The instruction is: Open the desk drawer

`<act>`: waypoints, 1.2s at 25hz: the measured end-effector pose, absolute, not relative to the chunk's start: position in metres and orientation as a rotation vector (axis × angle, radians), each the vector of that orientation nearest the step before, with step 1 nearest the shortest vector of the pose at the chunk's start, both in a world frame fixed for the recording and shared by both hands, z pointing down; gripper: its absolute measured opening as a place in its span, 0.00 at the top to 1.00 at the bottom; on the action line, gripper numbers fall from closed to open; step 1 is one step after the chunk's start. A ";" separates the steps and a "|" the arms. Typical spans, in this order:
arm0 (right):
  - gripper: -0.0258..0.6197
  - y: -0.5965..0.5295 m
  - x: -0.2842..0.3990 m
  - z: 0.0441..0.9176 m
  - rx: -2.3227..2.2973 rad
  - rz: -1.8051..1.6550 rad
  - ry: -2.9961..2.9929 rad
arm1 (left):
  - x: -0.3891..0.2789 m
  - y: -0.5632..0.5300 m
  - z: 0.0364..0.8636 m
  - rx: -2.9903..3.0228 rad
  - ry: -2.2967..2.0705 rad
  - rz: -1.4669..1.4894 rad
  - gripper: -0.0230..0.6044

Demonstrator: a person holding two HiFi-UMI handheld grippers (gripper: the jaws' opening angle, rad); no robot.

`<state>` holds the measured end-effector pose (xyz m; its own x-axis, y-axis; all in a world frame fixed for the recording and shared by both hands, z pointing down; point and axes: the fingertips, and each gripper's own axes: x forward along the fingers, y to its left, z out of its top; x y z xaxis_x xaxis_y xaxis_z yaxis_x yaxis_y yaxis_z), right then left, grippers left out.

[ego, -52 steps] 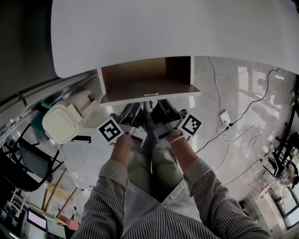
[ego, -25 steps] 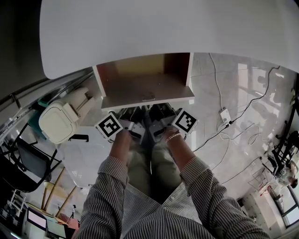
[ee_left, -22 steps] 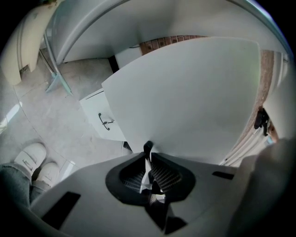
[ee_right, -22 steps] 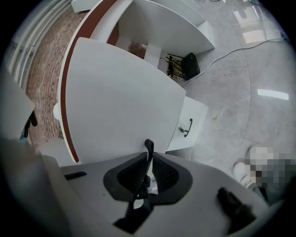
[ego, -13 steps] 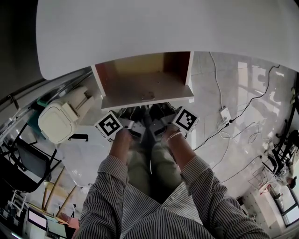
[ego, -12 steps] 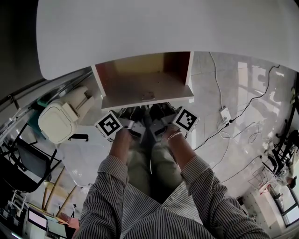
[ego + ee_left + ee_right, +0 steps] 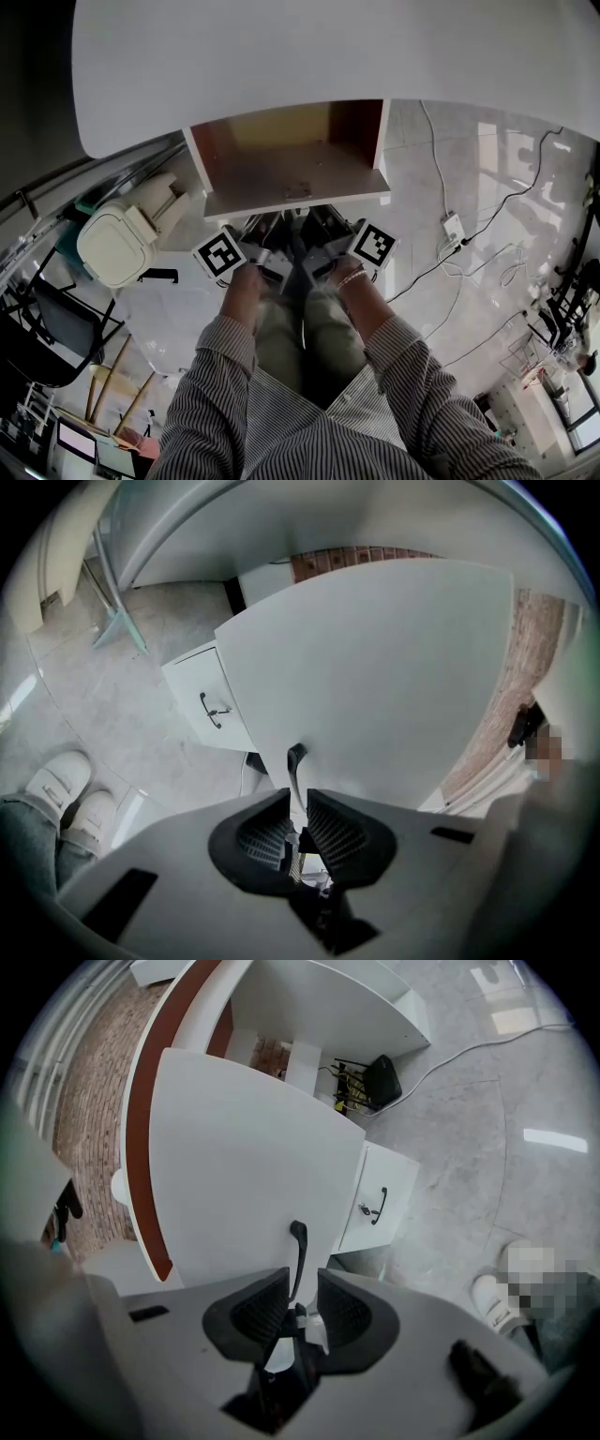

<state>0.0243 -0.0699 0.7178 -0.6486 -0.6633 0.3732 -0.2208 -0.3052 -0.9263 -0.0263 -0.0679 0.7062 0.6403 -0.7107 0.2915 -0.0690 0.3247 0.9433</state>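
The drawer (image 7: 281,159) stands pulled out from under the white desk top (image 7: 309,56), showing its brown inside. Its white front panel fills both gripper views, with a dark handle (image 7: 294,766) (image 7: 298,1251) on it. My left gripper (image 7: 298,810) is shut on that handle, pads close against it. My right gripper (image 7: 302,1299) has the same handle between its jaws, which are opening, and a gap shows on each side. In the head view both grippers (image 7: 267,234) (image 7: 323,230) sit just below the drawer front, their marker cubes toward me.
A cream chair (image 7: 117,239) stands left of the drawer. Cables and a power strip (image 7: 453,231) lie on the tiled floor at the right. A low white cabinet with its own handle (image 7: 214,710) (image 7: 379,1206) stands under the desk. My shoes (image 7: 61,794) are below.
The drawer has come further out of the desk toward me, showing more of its brown inside. Over the last half second both grippers have barely shifted.
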 end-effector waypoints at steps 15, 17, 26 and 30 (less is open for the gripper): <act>0.89 -0.050 0.032 0.687 -1.088 -2.013 1.659 | -0.035 -0.042 0.681 1.187 -0.810 -0.493 0.89; 0.90 -0.046 0.034 0.679 -1.099 -2.012 1.691 | -0.035 -0.040 0.673 1.208 -0.808 -0.485 0.89; 0.93 -0.033 0.028 0.614 -0.975 -1.974 1.813 | -0.032 -0.033 0.602 1.331 -0.762 -0.451 0.92; 0.93 -0.036 0.030 0.577 -0.922 -1.919 1.852 | -0.028 -0.034 0.562 1.492 -0.722 -0.409 0.92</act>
